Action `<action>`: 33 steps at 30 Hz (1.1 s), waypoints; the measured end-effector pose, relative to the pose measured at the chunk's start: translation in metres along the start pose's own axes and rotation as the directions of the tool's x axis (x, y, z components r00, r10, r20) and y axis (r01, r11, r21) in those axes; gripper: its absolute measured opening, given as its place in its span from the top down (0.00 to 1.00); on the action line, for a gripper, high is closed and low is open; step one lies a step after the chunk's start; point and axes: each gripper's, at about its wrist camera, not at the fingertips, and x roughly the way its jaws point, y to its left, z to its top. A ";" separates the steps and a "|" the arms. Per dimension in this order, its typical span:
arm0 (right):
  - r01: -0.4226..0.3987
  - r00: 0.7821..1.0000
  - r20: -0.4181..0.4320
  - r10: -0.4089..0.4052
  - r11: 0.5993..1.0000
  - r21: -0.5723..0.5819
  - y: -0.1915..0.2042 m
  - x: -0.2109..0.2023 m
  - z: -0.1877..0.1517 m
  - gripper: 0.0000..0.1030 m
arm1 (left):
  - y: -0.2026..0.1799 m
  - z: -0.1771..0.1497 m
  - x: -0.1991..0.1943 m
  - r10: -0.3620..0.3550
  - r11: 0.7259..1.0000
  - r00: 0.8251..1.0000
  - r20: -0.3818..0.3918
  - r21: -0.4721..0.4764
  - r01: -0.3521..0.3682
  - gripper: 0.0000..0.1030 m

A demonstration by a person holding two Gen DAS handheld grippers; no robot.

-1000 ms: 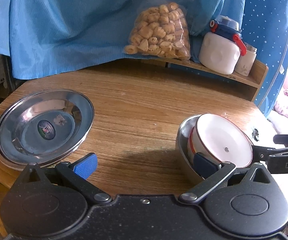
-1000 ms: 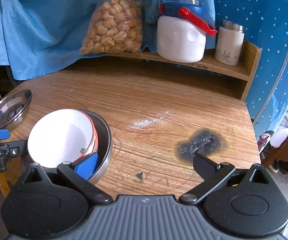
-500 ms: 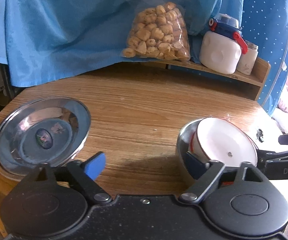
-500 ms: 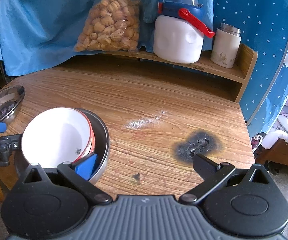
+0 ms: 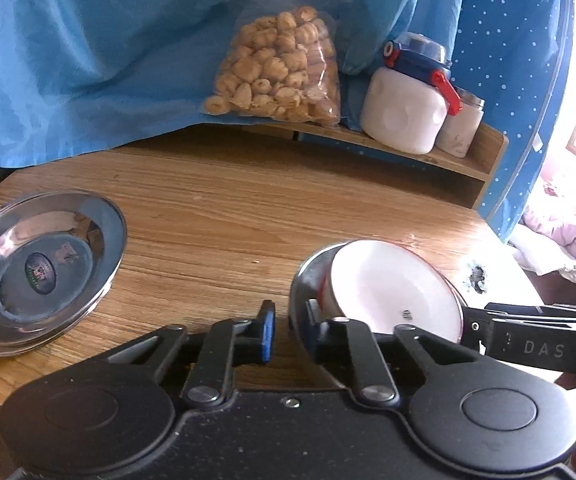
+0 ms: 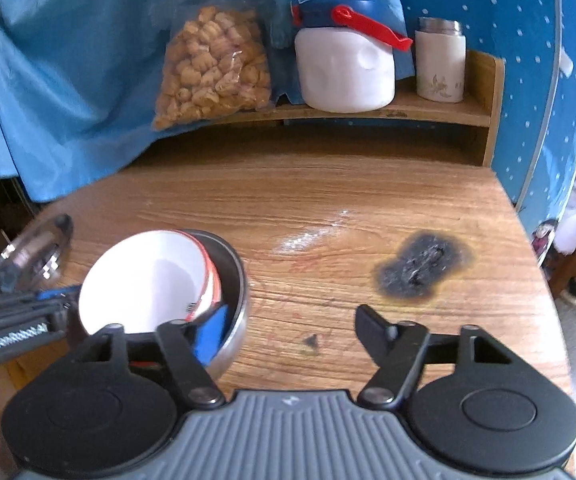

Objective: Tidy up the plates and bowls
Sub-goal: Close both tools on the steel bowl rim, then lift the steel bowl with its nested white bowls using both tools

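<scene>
Nearest, seemingly clamped at its rim by the left gripper point(image 5: 289, 330): steel bowl point(image 5: 303, 280), cradling a tilted white red-rimmed bowl point(image 6: 148, 276). Spread wide astride the opposite rim: right gripper point(image 6: 289, 324). Could tip on a one-sided lift, spilling the loose inner bowl. Farther left on the table point(image 5: 248, 216): empty steel plates point(image 5: 48, 264). Beyond, shelved: snack bag point(image 5: 276, 68).

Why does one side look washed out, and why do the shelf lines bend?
Left wrist view: daylight blows out the right edge, and the steel plate mirrors the blue cloth. Right wrist view: the shelf bows from the fisheye lens, and the plate at the left edge is smeared by blur.
</scene>
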 end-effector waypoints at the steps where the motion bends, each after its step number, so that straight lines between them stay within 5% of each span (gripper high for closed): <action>1: -0.016 1.000 0.001 0.016 1.000 0.013 -0.001 0.000 0.000 0.39 | -0.001 0.000 0.000 -0.002 1.000 1.000 0.004 -0.002 0.002 0.90; 6: -0.082 0.996 0.019 0.081 0.997 0.013 0.001 -0.004 -0.002 0.66 | 0.002 0.001 0.001 -0.011 0.999 1.000 0.001 -0.032 0.011 0.92; 11: -0.047 0.997 0.060 0.052 0.996 -0.077 0.020 -0.009 -0.008 0.85 | 0.000 -0.001 0.002 -0.009 0.999 1.000 0.018 -0.052 0.010 0.93; 23: -0.041 0.986 0.166 0.032 0.998 0.054 0.019 -0.009 -0.025 0.85 | -0.004 -0.004 0.002 0.015 0.998 0.999 0.042 -0.062 -0.012 0.94; 33: -0.012 0.981 0.195 0.006 0.999 0.030 0.025 -0.009 -0.029 0.85 | -0.004 -0.005 0.003 0.016 0.998 0.998 0.055 -0.069 -0.012 0.93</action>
